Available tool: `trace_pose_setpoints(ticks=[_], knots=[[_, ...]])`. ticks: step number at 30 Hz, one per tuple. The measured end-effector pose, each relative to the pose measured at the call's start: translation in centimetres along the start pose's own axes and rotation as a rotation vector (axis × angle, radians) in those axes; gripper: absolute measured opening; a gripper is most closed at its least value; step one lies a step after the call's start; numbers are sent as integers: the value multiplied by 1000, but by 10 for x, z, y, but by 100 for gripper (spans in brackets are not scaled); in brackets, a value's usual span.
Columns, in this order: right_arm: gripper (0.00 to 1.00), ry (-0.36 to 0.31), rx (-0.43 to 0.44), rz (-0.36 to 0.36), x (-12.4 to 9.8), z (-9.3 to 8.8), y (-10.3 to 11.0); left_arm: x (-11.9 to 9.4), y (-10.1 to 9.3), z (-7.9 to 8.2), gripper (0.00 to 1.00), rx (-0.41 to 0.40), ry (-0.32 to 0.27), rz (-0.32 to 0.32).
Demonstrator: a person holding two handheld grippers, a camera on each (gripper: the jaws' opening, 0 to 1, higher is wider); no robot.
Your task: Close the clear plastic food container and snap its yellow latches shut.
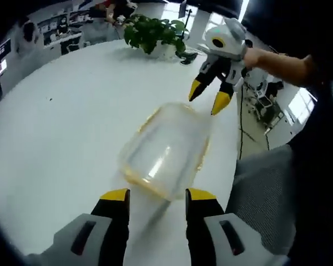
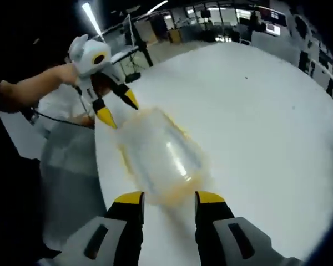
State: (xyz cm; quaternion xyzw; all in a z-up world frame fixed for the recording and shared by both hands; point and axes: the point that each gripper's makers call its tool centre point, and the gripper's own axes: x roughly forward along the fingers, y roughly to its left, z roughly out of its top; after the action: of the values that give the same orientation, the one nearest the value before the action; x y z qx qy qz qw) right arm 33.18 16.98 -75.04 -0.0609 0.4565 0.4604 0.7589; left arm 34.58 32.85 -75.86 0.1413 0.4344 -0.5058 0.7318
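Observation:
A clear plastic food container (image 1: 165, 151) with yellow edging lies on the white table (image 1: 66, 116), blurred in both views. My left gripper (image 1: 155, 195) stands open at its near end, the yellow fingertips (image 1: 115, 195) just short of the rim. At the container's far end my right gripper (image 1: 208, 98) hangs open, held by a hand. In the right gripper view the container (image 2: 164, 155) lies ahead of my open right gripper (image 2: 169, 198), and my left gripper (image 2: 117, 108) is open beyond it. Whether the latches are snapped cannot be told.
A potted green plant (image 1: 155, 33) stands at the far side of the round table. The table edge (image 1: 236, 144) runs close to the container's right side, with a grey chair (image 1: 266, 188) and floor beyond. Desks and shelves line the room (image 2: 222, 16) behind.

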Motion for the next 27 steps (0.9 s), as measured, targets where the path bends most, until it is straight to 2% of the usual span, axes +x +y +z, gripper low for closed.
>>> trace_pose_setpoints(ticks=[1, 5, 7, 10, 17, 21, 23, 24, 27], knots=[[35, -13, 43, -12, 2, 1, -1, 1, 2, 0, 39, -46, -12, 13], [35, -32, 93, -65, 2, 0, -12, 4, 7, 3, 39, -155, -48, 26], [35, -41, 127, -66, 2, -2, -15, 7, 6, 4, 40, -242, -61, 20], [35, -38, 146, -75, 2, -6, -17, 13, 6, 5, 41, -319, -89, 19], [35, -48, 165, -90, 4, -6, -16, 17, 8, 0, 40, -388, -88, 71], [32, -51, 201, -80, 9, -9, -14, 21, 1, 1, 36, -354, -74, 59], [27, -32, 192, -83, 13, -14, -12, 21, 1, 3, 36, -343, -69, 80], [27, -14, 182, -84, 14, -18, -12, 20, 1, 2, 36, -339, -66, 83], [28, -31, 216, -54, 17, -17, -6, 22, 0, 2, 36, -345, -61, 79]])
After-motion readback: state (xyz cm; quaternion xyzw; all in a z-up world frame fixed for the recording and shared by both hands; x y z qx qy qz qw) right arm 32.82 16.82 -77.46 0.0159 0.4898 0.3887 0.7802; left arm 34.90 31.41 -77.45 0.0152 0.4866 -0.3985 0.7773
